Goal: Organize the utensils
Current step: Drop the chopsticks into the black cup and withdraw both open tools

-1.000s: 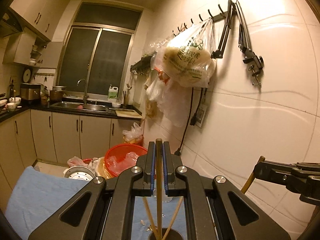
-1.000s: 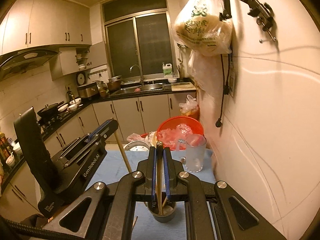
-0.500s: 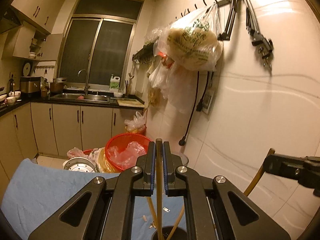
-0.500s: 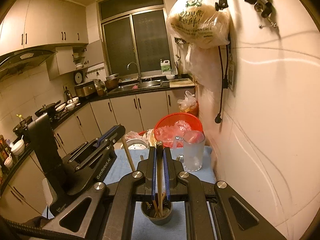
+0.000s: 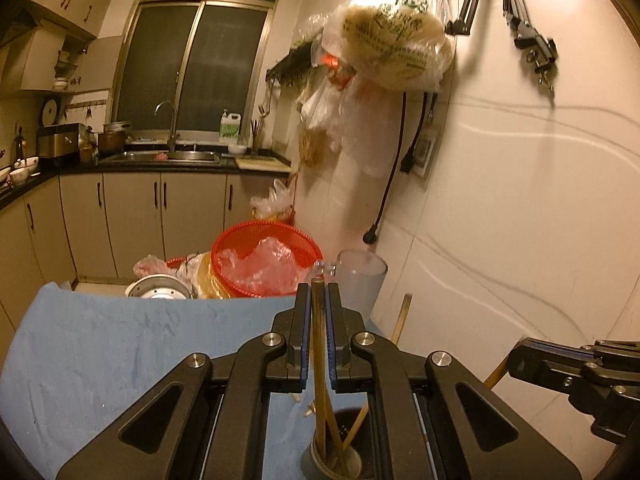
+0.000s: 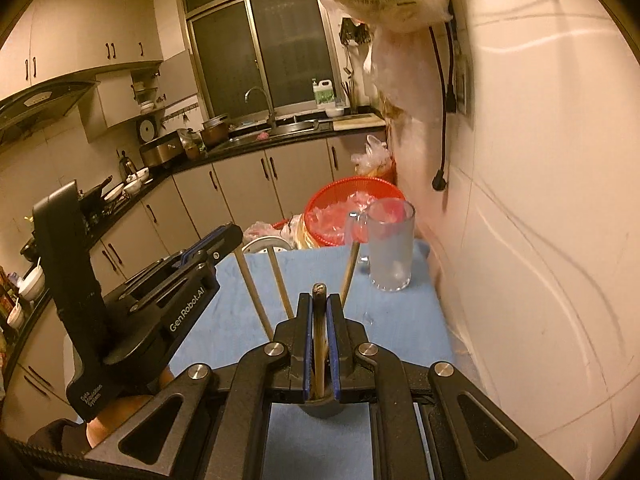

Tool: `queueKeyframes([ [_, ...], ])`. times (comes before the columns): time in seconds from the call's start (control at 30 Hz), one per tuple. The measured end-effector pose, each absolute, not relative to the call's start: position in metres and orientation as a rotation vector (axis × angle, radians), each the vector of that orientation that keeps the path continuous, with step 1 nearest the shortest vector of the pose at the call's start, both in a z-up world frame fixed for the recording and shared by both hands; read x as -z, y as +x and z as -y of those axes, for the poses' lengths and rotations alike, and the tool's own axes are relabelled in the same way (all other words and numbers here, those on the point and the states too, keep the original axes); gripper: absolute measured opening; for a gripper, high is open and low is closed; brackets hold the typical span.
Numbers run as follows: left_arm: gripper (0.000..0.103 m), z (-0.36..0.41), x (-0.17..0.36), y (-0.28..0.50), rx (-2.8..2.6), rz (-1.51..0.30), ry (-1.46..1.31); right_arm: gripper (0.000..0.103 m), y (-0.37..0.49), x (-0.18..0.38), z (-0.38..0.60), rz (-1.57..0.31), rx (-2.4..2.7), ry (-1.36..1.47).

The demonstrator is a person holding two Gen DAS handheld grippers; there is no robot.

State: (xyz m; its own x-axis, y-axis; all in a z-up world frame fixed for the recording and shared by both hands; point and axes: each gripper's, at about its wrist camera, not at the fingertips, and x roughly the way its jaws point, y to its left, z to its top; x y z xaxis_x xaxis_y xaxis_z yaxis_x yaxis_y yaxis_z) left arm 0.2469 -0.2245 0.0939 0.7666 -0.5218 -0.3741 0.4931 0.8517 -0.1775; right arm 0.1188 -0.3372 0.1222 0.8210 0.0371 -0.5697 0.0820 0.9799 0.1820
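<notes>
Fingers [image 5: 303, 344] on both grippers pinch one brown wooden chopstick [image 5: 318, 352] each, tips inside the small dark round cup [image 5: 332, 458] on the blue-cloth tabletop [image 5: 120, 352]; a crooked release could tip it

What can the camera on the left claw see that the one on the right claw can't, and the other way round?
Only the left view looks down into the dark holder, with chopstick tips standing inside, and shows the black clamp arm hung on the wall. Only the right view shows the range hood and the stove-side counter with its white bowls. Both show a chopstick pinched in their own claw, the frosted glass mug, the red basket and the blue cloth.
</notes>
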Motion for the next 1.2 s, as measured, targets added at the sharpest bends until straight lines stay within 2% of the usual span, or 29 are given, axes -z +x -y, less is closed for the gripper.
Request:
queueKeyframes([
  [0.07, 0.008, 0.223, -0.093, 0.246, 0.554, -0.435, -0.072, 0.013, 0.117, -0.119, 0.340, -0.609, 0.025, 0.214],
  [0.1, 0.012, 0.222, -0.093, 0.245, 0.556, -0.442, -0.071, 0.023, 0.117, -0.119, 0.341, -0.611, 0.029, 0.219],
  [0.17, 0.029, 0.219, -0.096, 0.243, 0.554, -0.443, -0.071, 0.035, 0.112, -0.118, 0.343, -0.608, 0.042, 0.228],
  [0.2, 0.041, 0.216, -0.098, 0.239, 0.549, -0.433, -0.070, 0.037, 0.109, -0.118, 0.343, -0.606, 0.045, 0.230],
  [0.27, 0.047, 0.209, -0.102, 0.232, 0.543, -0.416, -0.065, 0.040, 0.102, -0.119, 0.343, -0.600, 0.048, 0.232],
  [0.33, 0.060, 0.200, -0.106, 0.225, 0.538, -0.418, -0.049, 0.044, 0.096, -0.119, 0.343, -0.593, 0.046, 0.236],
  [0.4, 0.065, 0.190, -0.106, 0.217, 0.528, -0.425, -0.032, 0.055, 0.086, -0.118, 0.342, -0.586, 0.048, 0.245],
  [0.47, 0.070, 0.178, -0.103, 0.209, 0.511, -0.434, -0.014, 0.060, 0.077, -0.115, 0.340, -0.581, 0.044, 0.252],
  [0.53, 0.080, 0.162, -0.097, 0.200, 0.495, -0.450, 0.000, 0.065, 0.068, -0.111, 0.337, -0.579, 0.036, 0.260],
  [0.6, 0.083, 0.144, -0.088, 0.191, 0.473, -0.473, 0.020, 0.069, 0.060, -0.103, 0.332, -0.587, 0.026, 0.268],
  [0.93, 0.084, 0.046, -0.024, 0.155, 0.340, -0.642, -0.059, 0.070, 0.048, -0.048, 0.298, -0.694, -0.041, 0.297],
  [1.2, 0.084, -0.002, 0.017, 0.141, 0.250, -0.730, -0.100, 0.070, 0.046, 0.006, 0.272, -0.808, -0.080, 0.316],
])
